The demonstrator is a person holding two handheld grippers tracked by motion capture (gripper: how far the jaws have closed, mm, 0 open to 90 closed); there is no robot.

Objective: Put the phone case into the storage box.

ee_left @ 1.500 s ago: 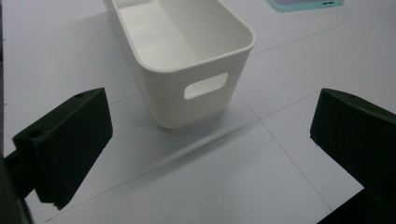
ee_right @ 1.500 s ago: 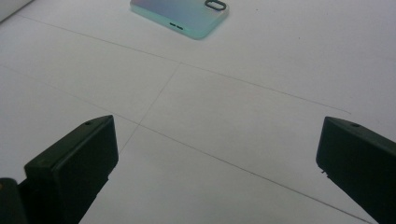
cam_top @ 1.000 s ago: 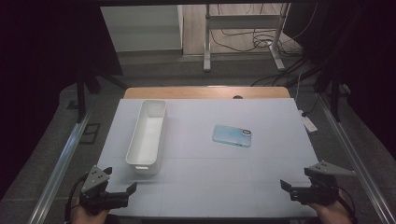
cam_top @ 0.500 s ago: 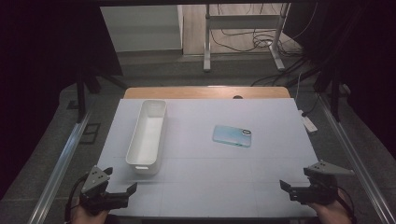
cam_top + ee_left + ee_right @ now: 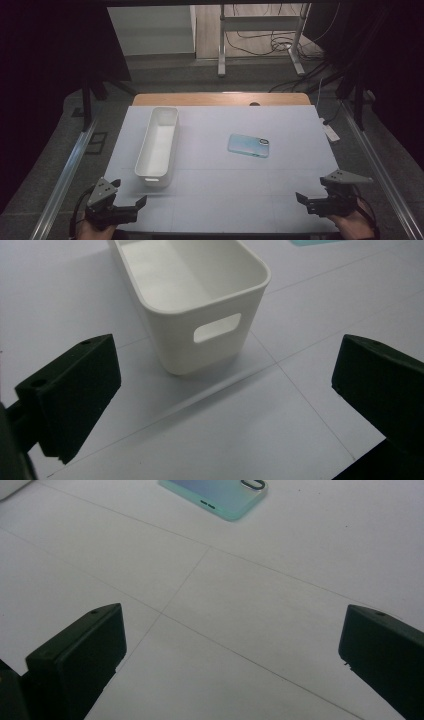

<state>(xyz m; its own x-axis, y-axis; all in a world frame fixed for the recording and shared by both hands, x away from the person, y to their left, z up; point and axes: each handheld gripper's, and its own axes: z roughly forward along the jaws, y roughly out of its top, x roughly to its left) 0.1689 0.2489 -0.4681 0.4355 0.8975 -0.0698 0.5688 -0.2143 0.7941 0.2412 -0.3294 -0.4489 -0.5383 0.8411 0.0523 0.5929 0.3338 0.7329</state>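
High view: white table sheet crossed by faint thin lines, laid over a wooden top whose brown far edge shows behind it. Long white plastic bin at left, smooth and matte, rounded corners, lengthwise away from the person, empty as far as can be seen. Pale blue-green phone flat near the middle, glossy, rounded corners, dark camera ring at its right end. Left gripper low at the near left edge, jaws spread wide, grasping nothing, a grey three-cornered plate on top; right gripper low at the near right edge, likewise spread and empty, hand partly cut off by the bottom border. Left gripper view: bin just ahead between the two blocky black jaws, short end wall facing, an oval handle slot cut through it; far end of the bin cut off at the top, a sliver of the phone at the upper border. Right gripper view: phone well ahead and apart from the jaws, near end showing two small dark slots, upper part cut off by the frame. Dark surroundings beyond the table hard to make out.
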